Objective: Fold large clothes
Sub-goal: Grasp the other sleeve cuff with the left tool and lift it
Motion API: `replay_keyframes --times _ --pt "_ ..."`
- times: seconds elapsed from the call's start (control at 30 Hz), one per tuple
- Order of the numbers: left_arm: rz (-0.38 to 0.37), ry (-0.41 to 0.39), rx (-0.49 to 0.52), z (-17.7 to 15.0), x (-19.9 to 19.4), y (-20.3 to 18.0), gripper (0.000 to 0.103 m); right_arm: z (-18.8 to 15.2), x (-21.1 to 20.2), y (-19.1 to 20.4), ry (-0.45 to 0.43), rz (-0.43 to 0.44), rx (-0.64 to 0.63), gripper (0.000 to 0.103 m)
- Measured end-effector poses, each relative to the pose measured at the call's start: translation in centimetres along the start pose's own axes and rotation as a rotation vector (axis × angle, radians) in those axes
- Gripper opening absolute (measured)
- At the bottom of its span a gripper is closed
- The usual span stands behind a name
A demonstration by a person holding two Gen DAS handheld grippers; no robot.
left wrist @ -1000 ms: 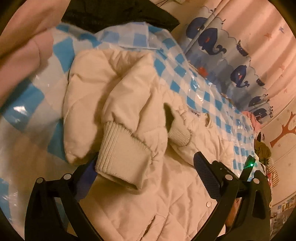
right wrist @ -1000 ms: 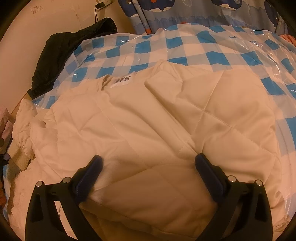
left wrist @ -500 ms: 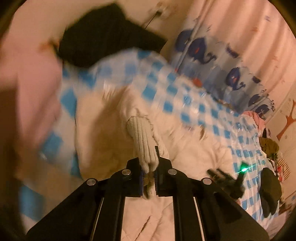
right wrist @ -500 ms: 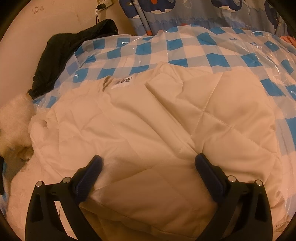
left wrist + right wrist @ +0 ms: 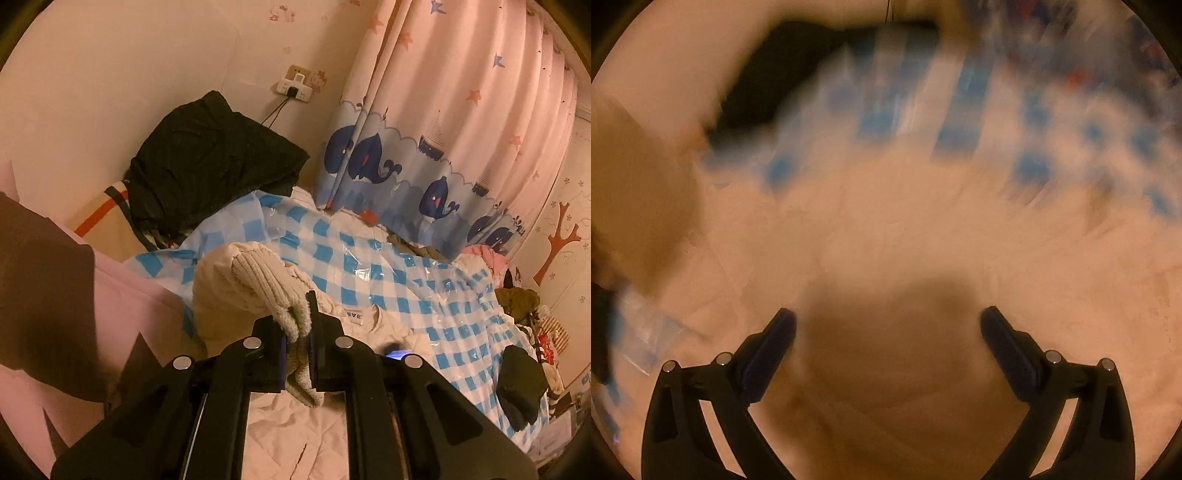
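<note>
A cream quilted jacket [image 5: 295, 435] lies on a bed under a blue-and-white checked plastic sheet [image 5: 369, 266]. My left gripper [image 5: 297, 347] is shut on the ribbed knit cuff [image 5: 266, 284] of one sleeve, and the sleeve hangs lifted above the jacket body. In the right wrist view, which is badly blurred, my right gripper [image 5: 886, 343] stands open just above the cream jacket [image 5: 923, 221], with nothing pinched between its fingers. A dark shadow lies on the fabric between the fingers.
A black garment [image 5: 210, 166] is piled at the head of the bed against the wall. A whale-print curtain [image 5: 424, 147] hangs behind the bed. Pink fabric [image 5: 122, 295] rises at the left. More clothes [image 5: 521, 387] lie at the right edge of the bed.
My left gripper closed on the sleeve cuff and rose, lifting the sleeve off the jacket. The right wrist view went from sharp to blurred, so the right gripper is moving; its jaws stayed open.
</note>
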State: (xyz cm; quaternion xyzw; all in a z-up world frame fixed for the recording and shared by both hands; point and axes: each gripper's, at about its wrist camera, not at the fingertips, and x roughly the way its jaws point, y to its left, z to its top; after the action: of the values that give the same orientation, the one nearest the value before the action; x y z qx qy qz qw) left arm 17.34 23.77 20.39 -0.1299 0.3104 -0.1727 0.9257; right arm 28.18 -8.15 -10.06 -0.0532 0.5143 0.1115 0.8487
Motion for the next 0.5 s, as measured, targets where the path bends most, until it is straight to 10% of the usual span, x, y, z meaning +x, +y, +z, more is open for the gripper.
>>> replay_keyframes --times 0.3,0.5 --pt "-0.08 0.073 0.082 -1.6 2.5 -2.8 0.007 -1.4 -10.5 -3.5 -0.205 0.275 0.085 0.098" --pt "-0.176 0.094 0.14 -2.3 4.9 -10.0 0.007 -5.0 -11.7 -10.5 -0.16 0.032 0.143 0.097"
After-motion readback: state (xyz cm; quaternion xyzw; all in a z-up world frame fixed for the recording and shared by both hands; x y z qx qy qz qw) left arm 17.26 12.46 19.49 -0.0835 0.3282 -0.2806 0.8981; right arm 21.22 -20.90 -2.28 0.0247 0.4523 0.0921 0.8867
